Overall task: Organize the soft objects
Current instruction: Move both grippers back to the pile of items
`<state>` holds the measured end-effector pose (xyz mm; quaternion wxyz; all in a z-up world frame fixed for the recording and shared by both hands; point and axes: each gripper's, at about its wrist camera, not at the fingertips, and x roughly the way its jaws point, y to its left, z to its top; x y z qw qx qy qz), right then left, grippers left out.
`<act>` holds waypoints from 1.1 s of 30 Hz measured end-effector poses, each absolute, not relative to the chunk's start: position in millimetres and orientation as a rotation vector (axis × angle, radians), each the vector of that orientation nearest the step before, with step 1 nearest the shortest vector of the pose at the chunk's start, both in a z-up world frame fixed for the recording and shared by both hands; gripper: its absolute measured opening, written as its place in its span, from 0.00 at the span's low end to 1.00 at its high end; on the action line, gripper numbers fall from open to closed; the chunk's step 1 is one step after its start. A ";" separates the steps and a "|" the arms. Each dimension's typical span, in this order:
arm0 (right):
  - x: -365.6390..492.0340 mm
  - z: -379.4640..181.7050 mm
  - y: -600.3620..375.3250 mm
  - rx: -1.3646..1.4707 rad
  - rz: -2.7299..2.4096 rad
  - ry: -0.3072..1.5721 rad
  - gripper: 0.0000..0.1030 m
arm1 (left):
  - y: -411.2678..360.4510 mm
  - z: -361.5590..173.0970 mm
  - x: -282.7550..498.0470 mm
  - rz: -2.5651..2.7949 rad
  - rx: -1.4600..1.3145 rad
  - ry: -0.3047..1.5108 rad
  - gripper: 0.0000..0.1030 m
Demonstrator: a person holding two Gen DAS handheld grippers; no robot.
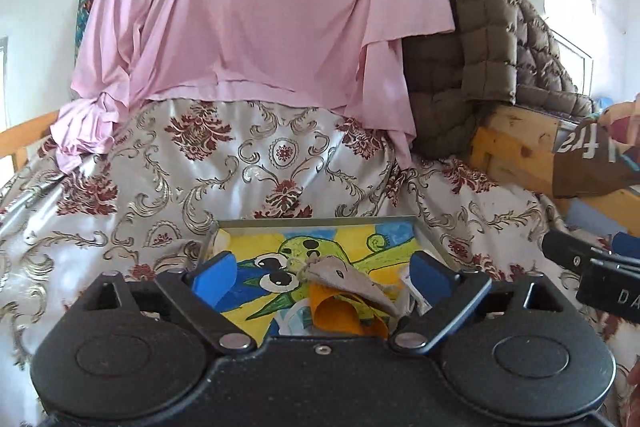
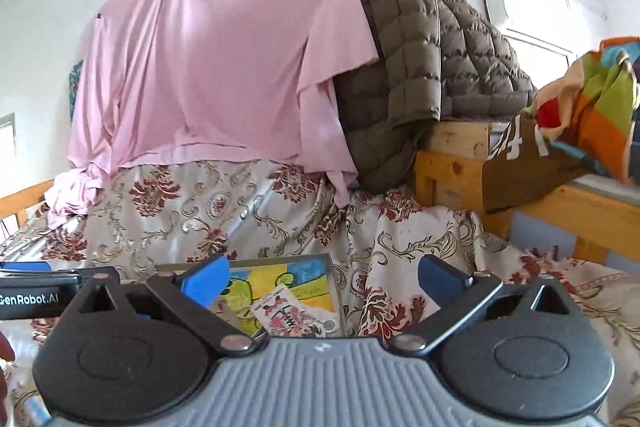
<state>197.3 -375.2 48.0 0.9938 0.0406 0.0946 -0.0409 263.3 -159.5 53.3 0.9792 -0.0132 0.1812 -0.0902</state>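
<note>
A shallow tray with a yellow, green and blue cartoon picture lies on the floral cover. In it lie a grey cloth piece, an orange cloth piece and white scraps. My left gripper is open, its blue fingers on either side of the cloth pieces, just above the tray. My right gripper is open and empty, hovering at the tray's right edge; a red-and-white patterned cloth lies in the tray there. The right gripper's body shows in the left wrist view.
A floral satin cover spreads over the surface. A pink sheet hangs behind, a brown quilted jacket drapes over a wooden frame at right. A cardboard box with colourful cloth sits on that frame.
</note>
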 end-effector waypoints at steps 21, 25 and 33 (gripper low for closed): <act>95.7 10.5 -346.1 0.127 -0.035 0.344 1.00 | -112.2 28.5 136.0 -0.137 -0.072 0.344 0.99; 83.4 -3.9 -341.2 0.143 -0.006 0.431 1.00 | -101.5 15.4 128.6 -0.137 -0.069 0.393 0.99; 84.7 -15.5 -325.0 0.093 0.009 0.518 1.00 | -85.7 -13.0 115.2 -0.145 -0.101 0.484 0.99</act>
